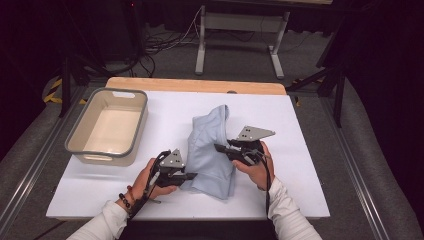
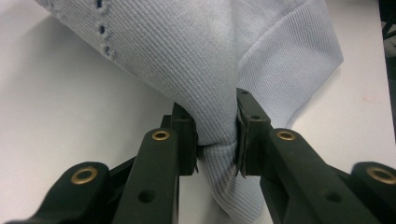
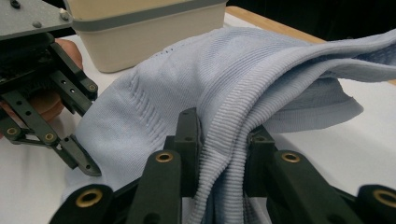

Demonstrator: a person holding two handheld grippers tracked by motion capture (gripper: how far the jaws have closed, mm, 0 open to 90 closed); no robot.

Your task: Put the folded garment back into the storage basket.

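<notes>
Two grips on one pale blue garment (image 1: 212, 150): left gripper (image 1: 192, 176) jaws clamp its near-left corner, right gripper (image 1: 219, 148) jaws pinch its ribbed right edge, cloth bunched between us on the surface (image 1: 300, 150).

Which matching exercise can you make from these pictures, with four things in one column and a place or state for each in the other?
Things:
1. light blue garment
2. beige bin
3. left gripper
4. right gripper

Places or states:
A. clamped on a ribbed edge of the cloth
B. stands at the table's left, nothing inside
C. pinches a bunched fold of cloth near the table's front edge
D. lies partly lifted in the table's middle

Pairs: 1-D, 2-B, 3-C, 4-A
</notes>
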